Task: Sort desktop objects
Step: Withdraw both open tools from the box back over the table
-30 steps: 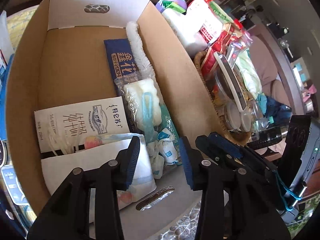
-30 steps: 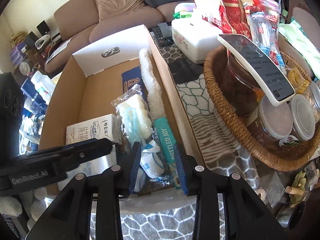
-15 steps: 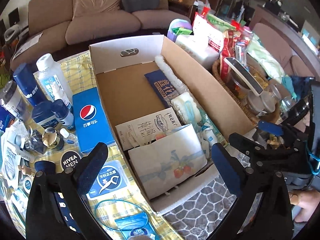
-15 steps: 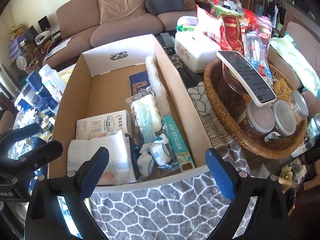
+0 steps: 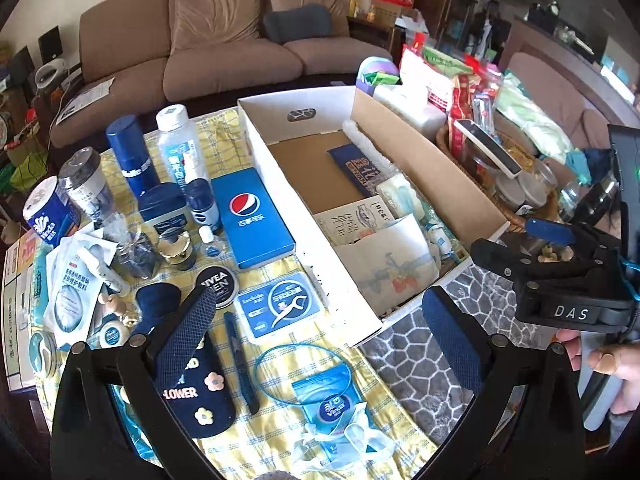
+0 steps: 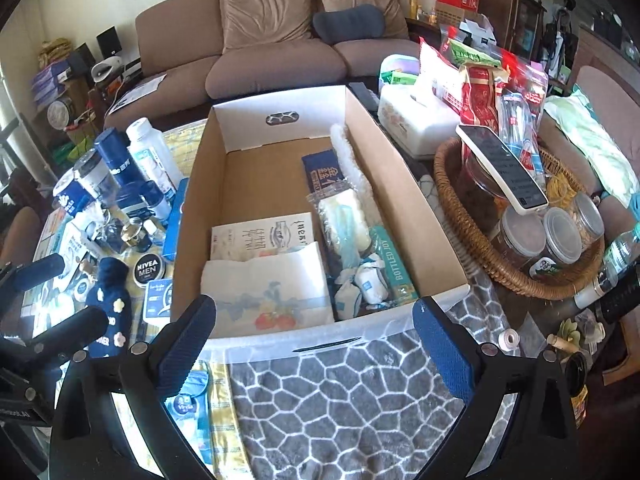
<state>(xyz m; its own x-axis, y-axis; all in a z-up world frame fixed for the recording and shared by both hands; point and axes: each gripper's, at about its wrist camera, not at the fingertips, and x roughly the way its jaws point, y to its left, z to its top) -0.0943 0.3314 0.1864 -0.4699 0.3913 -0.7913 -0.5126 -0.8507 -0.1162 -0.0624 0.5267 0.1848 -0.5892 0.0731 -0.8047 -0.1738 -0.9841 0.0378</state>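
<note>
Cardboard box point(image 6: 404, 184) sat mid-table; toiletries point(image 5: 160, 184) crowded left of it, wicker basket point(image 6: 448, 204) right. Left gripper point(image 5: 320, 332) and right gripper point(image 6: 316, 344) both wide, empty.

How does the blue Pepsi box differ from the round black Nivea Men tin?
The flat blue rectangular Pepsi box is larger and lies against the white cardboard box's outer wall; the round black Nivea Men tin is smaller, nearer the camera, apart from that wall. Both lie flat, label up, on the yellow checked cloth, outside the box.
</note>
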